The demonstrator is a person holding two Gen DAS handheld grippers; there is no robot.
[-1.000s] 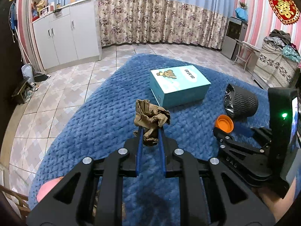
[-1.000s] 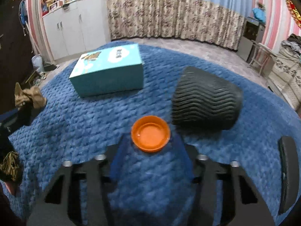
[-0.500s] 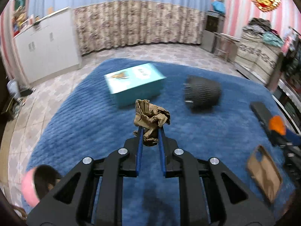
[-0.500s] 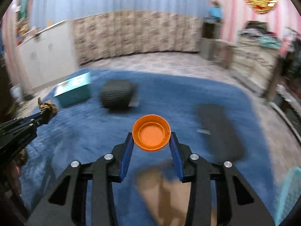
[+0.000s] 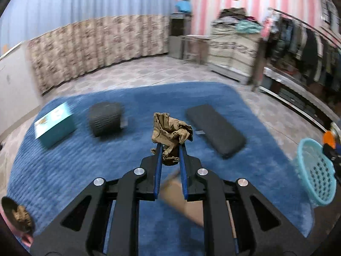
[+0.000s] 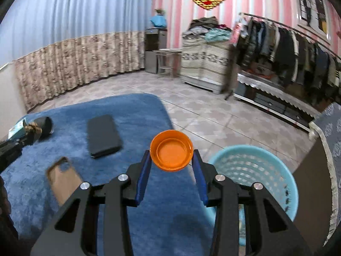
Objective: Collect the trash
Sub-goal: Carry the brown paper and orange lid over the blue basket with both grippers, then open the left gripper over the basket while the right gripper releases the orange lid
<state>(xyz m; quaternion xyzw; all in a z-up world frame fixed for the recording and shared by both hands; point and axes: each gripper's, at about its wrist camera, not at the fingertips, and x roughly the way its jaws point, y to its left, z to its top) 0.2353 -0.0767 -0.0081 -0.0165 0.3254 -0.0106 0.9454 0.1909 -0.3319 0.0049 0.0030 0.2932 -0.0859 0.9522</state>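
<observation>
1. A blue rug (image 6: 119,192) is lying on the tiled floor (image 6: 213,117), covering its near left part in the right wrist view.
2. A black flat case (image 6: 103,135) is lying on the rug, near its far edge.
3. A brown phone case (image 6: 62,179) is lying flat on the rug, nearer the camera than the black case, apart from it.
4. A black ribbed pot (image 5: 105,121) is lying on its side on the rug, left of the black case.
5. A teal box (image 5: 55,127) is resting on the rug just left of the pot.
6. A light blue basket (image 6: 262,181) is standing at the rug's right edge; whether it is on rug or tile cannot be told.
</observation>
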